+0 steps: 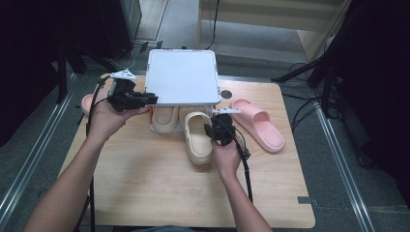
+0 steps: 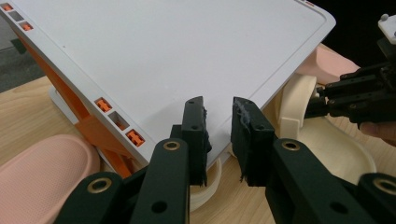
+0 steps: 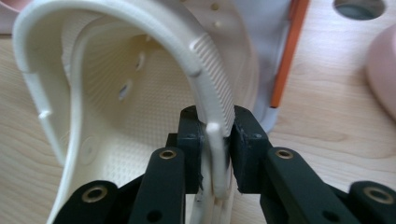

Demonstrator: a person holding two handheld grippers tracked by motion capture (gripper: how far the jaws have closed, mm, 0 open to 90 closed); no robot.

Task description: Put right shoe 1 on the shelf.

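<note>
A white-topped shoe rack (image 1: 181,77) with orange supports stands at the table's far middle. Two cream clogs sit at its front: one (image 1: 167,118) is under the rack, the other (image 1: 198,140) sticks out toward me. My right gripper (image 1: 211,129) is shut on that clog's strap (image 3: 215,93), which runs between its jaws (image 3: 217,119). My left gripper (image 1: 150,100) hovers at the rack's front left corner. Its jaws (image 2: 217,105) are a little apart over the edge of the white top (image 2: 177,51), and nothing is held between them.
A pink slide (image 1: 258,123) lies on the table right of the rack, and another (image 1: 87,102) lies left of it, seen close up (image 2: 42,172). A round hole (image 1: 226,94) is in the tabletop beside the rack. The near half of the table (image 1: 159,193) is bare wood.
</note>
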